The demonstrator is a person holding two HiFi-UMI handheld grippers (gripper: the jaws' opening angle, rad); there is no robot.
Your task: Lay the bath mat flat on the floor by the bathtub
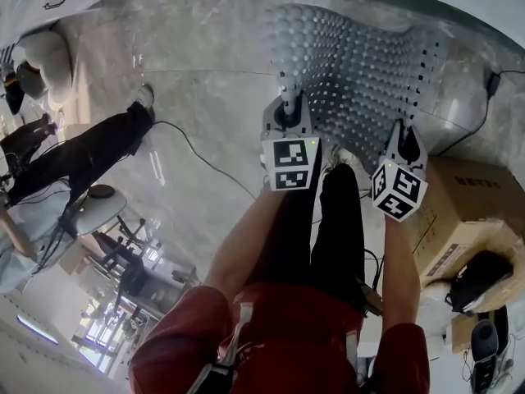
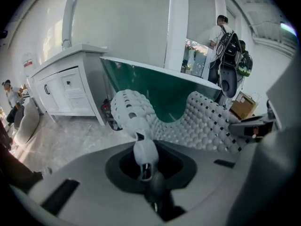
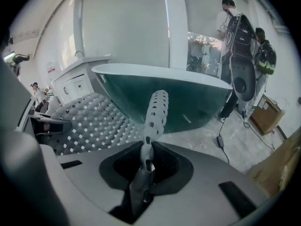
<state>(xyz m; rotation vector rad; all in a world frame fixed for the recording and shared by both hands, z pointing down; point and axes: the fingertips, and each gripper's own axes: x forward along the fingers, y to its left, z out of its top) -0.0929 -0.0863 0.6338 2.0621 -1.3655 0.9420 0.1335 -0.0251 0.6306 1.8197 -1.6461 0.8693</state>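
A grey bath mat with bumps and small holes hangs stretched between my two grippers, above the marble floor, its far part sagging toward the bathtub. My left gripper is shut on the mat's near left corner. The right gripper is shut on the near right corner. In the left gripper view the mat drapes in front of the dark green tub. In the right gripper view the same tub stands just beyond the mat.
A white vanity cabinet stands left of the tub. Cardboard boxes sit at my right, with a cable across the floor on the left. People stand beyond the tub and one person's legs reach in at left.
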